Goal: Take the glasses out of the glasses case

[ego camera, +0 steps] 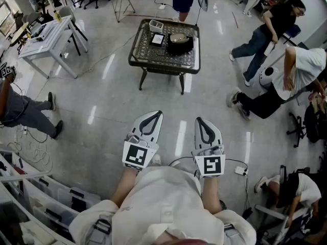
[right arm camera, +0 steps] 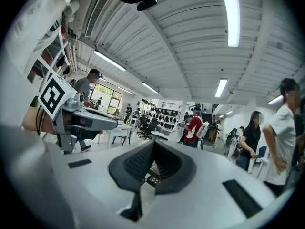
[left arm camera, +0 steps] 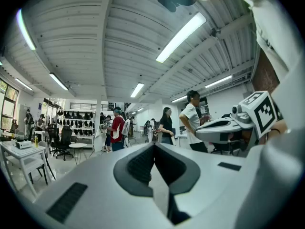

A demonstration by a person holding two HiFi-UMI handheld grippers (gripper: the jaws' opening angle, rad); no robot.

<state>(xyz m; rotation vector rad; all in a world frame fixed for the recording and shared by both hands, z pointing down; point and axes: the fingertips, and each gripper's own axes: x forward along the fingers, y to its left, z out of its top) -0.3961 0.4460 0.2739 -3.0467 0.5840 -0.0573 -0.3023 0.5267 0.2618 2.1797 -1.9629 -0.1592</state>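
Zero progress: left gripper and right gripper have fingers together, empty, well apart from the bench. The likely glasses case sits there untouched. Approach and removal all remain.

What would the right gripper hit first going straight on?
Nothing close. The right gripper points level over the floor toward the low dark table; that looks first in line, though it may pass above it.
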